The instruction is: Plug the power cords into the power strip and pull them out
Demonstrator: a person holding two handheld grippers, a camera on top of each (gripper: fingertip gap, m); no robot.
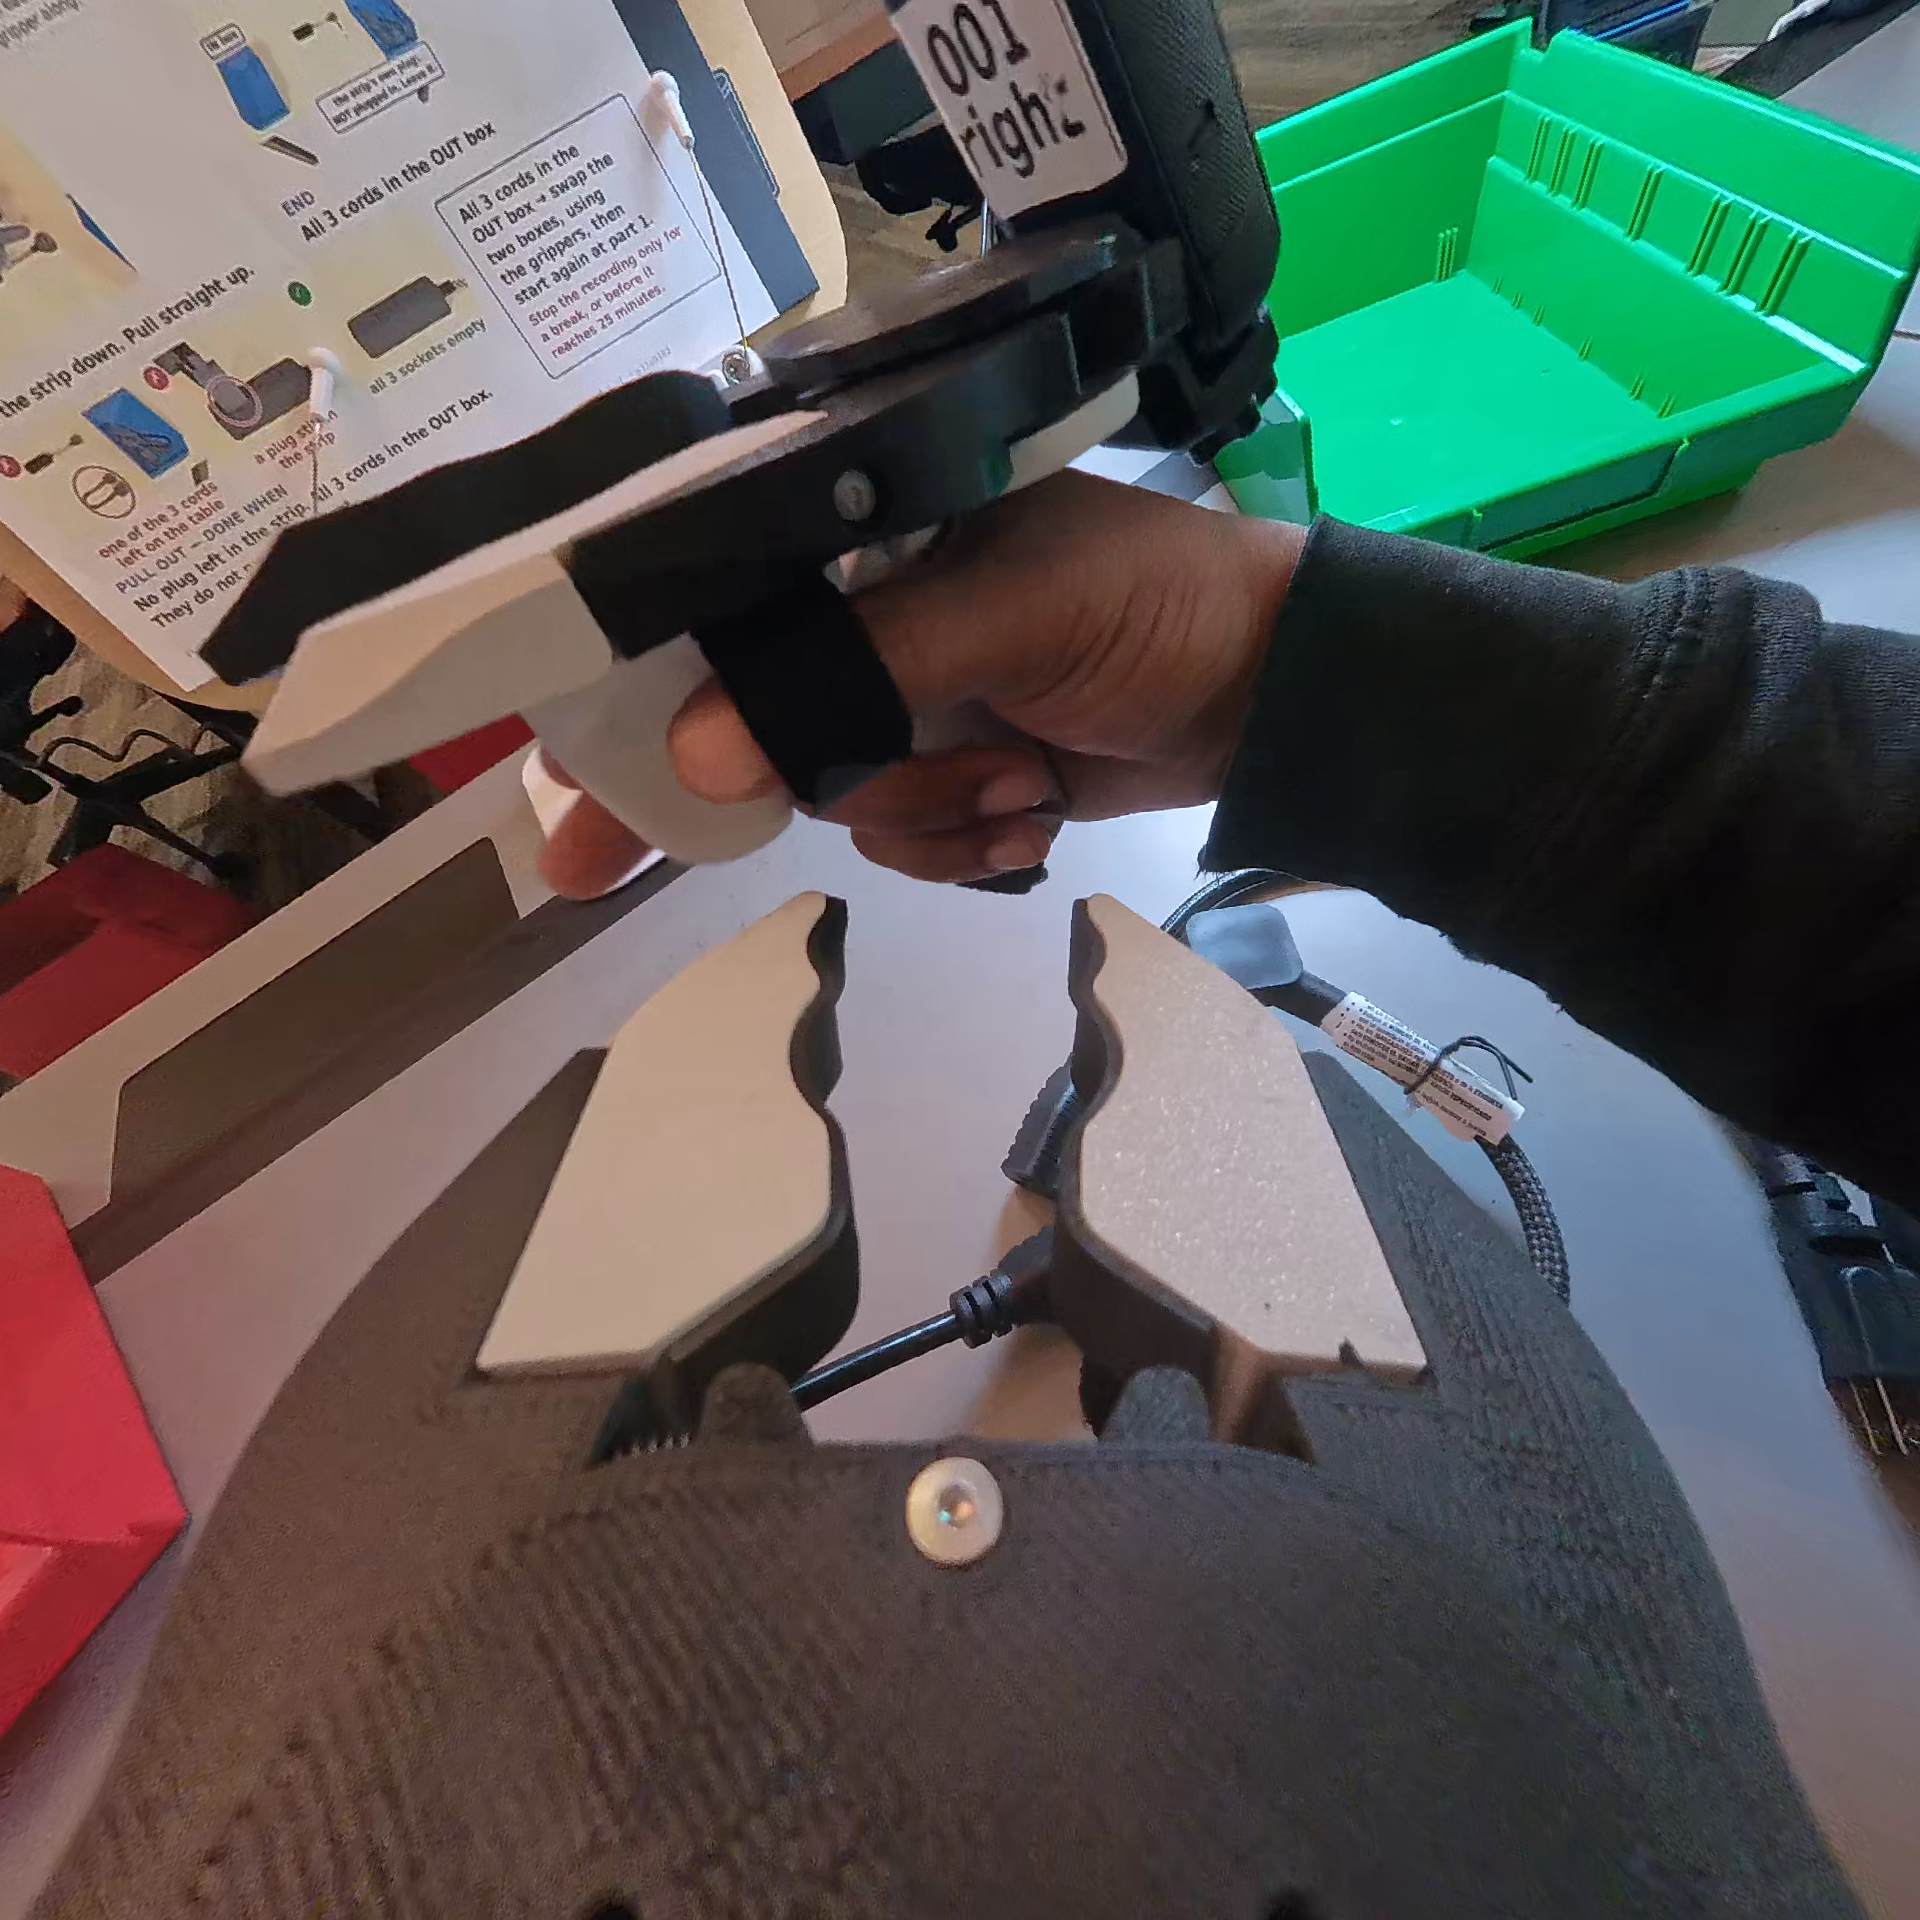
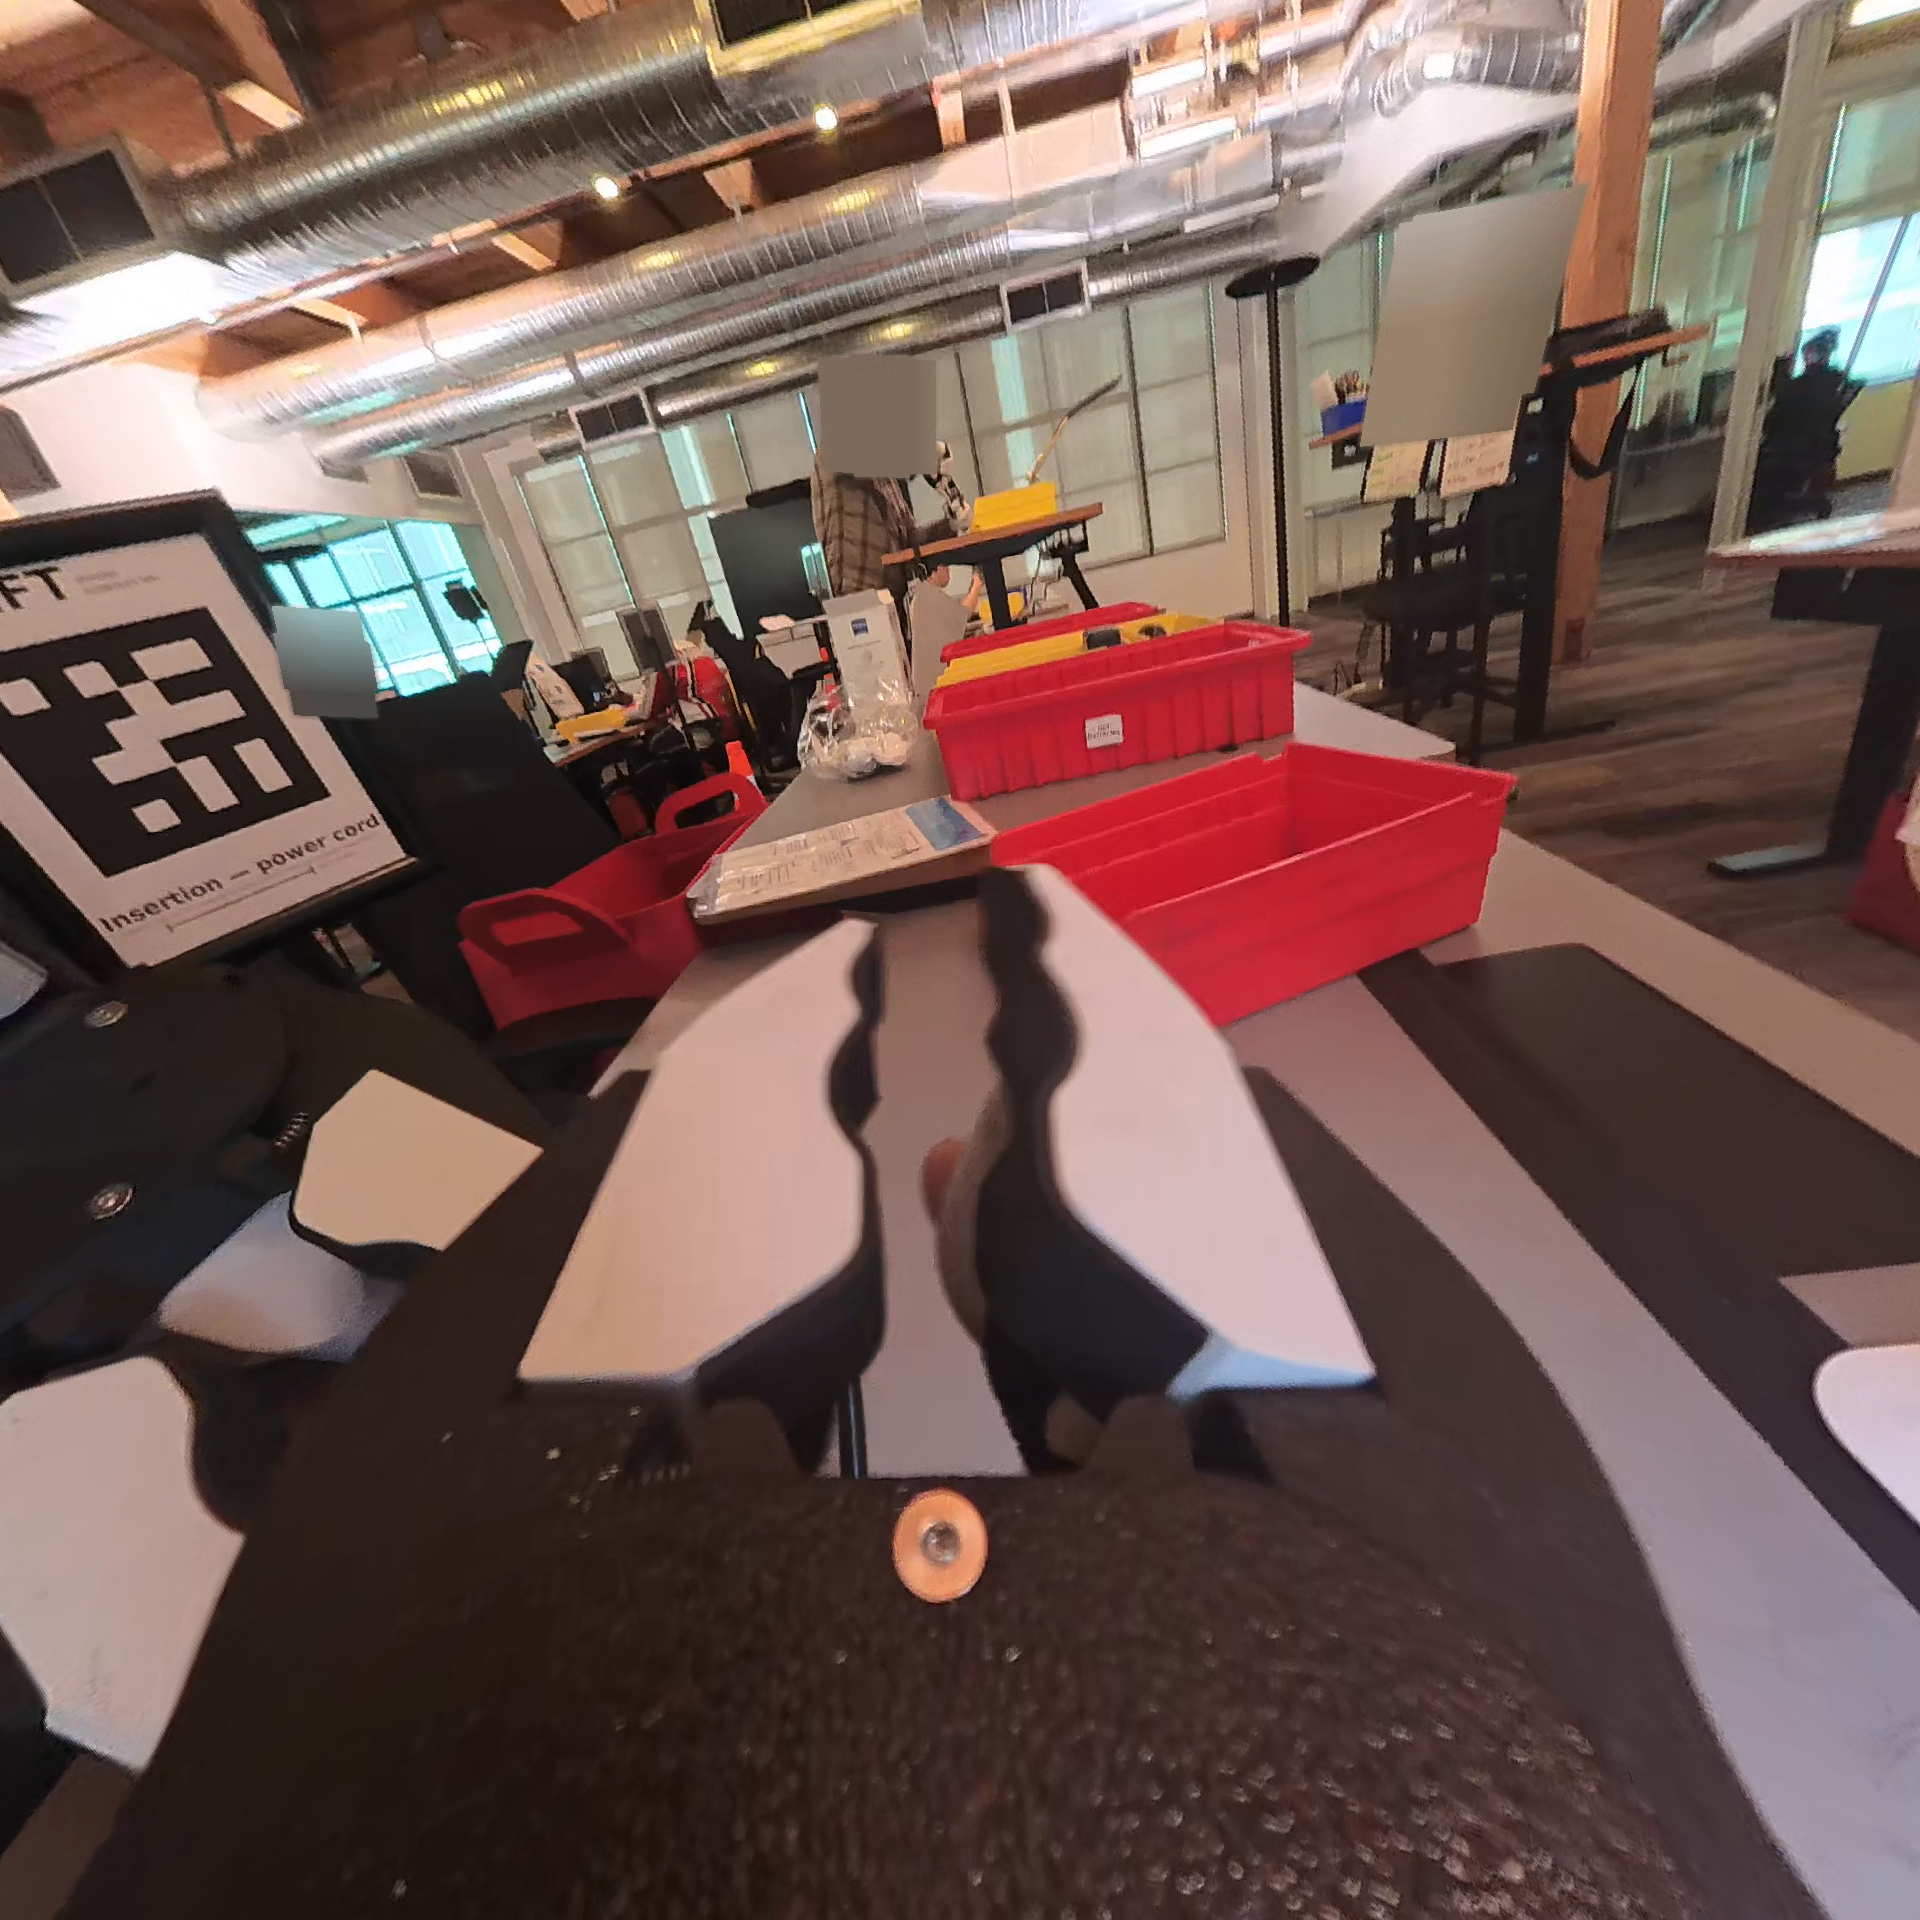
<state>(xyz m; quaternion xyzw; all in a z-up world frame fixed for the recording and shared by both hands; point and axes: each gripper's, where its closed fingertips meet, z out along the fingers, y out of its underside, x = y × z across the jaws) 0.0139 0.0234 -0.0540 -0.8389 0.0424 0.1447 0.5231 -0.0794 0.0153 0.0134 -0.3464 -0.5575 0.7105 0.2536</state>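
Your left gripper [image 1: 951,914] hangs low over the grey table [image 1: 935,1039] with its fingers spread and nothing between the pads. Just under its right finger [image 1: 1195,1143], a black power cord [image 1: 966,1314] lies on the table, its strain relief showing in the gap near the finger roots. Past that finger, towards the green bin [image 1: 1558,312], a braided black cable [image 1: 1527,1195] with a white tag rests on the table, and a black plug [image 1: 1860,1340] lies beside it at the picture's edge. Your right hand [image 1: 1039,686] holds the right gripper [image 2: 930,914] above the table, between the left gripper and the green bin; its fingers stand slightly apart and empty. Beyond its tips an empty red bin [image 2: 1299,883] sits on the table. I cannot see the power strip.
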